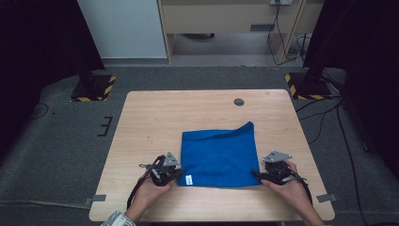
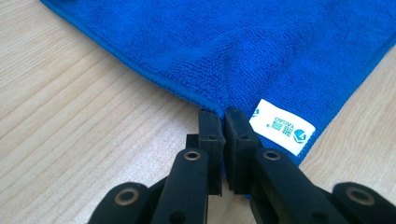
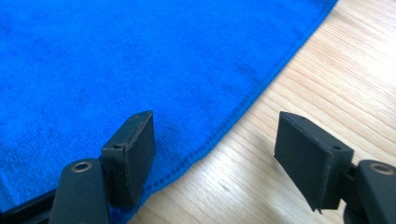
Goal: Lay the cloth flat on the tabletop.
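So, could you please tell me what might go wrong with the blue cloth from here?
The left gripper pinches only the very hem of the blue cloth beside its white label, so that corner may slip out when lifted. The right gripper is open with the edge between its jaws; closing carelessly could catch only the table side and miss it.

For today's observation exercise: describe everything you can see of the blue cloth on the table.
The blue cloth looks like soft microfibre with a stitched hem, lying mostly flat on the wooden table, its far right corner slightly raised. A white label sits at its near left corner. The left gripper pinches that corner's edge; the right gripper stands open astride the near right edge.
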{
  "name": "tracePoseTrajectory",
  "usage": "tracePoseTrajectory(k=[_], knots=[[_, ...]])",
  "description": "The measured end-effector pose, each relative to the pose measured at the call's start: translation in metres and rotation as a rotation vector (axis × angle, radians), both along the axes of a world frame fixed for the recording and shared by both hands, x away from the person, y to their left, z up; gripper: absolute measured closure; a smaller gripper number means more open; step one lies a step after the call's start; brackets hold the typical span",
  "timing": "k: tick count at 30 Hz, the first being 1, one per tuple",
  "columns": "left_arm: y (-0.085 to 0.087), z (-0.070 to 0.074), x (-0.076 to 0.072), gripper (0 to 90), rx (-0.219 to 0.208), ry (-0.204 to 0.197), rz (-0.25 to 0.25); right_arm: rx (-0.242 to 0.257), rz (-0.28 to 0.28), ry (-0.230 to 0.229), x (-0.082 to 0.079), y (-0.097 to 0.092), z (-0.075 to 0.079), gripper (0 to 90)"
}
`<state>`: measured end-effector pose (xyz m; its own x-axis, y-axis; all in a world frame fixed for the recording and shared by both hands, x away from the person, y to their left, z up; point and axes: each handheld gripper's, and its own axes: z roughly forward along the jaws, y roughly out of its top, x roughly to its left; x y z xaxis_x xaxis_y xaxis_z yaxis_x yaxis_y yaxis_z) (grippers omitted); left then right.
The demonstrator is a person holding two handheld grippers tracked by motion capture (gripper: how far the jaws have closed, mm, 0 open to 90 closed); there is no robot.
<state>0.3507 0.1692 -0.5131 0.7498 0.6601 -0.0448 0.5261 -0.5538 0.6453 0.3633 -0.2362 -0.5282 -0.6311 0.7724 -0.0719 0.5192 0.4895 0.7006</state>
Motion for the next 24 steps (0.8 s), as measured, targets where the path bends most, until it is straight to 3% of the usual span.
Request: tracePoseTrajectory(k=[2, 5, 9, 12, 16, 24], knots=[[0.0, 0.001, 0.0, 82.3, -0.006, -0.014, 0.011, 0.002, -0.001, -0.001, -0.001, -0.002, 0.0, 28.9], [0.003, 0.003, 0.002, 56.7, -0.032, -0.04, 0.057, 0.005, -0.002, -0.003, -0.001, -0.003, 0.001, 29.0], [0.012, 0.012, 0.006, 41.1, -0.108, -0.093, 0.098, 0.027, -0.003, -0.033, -0.002, -0.003, 0.005, 31.7], [0.016, 0.017, 0.013, 40.8, -0.132, -0.14, 0.131, 0.033, -0.001, -0.056, -0.002, -0.002, 0.008, 36.2], [0.014, 0.017, 0.035, 44.0, -0.124, -0.146, 0.152, 0.032, -0.002, -0.054, -0.001, 0.0, 0.008, 39.4], [0.005, 0.008, 0.079, 52.6, -0.045, -0.182, 0.206, 0.034, 0.019, -0.062, -0.002, 0.007, 0.009, 44.3]])
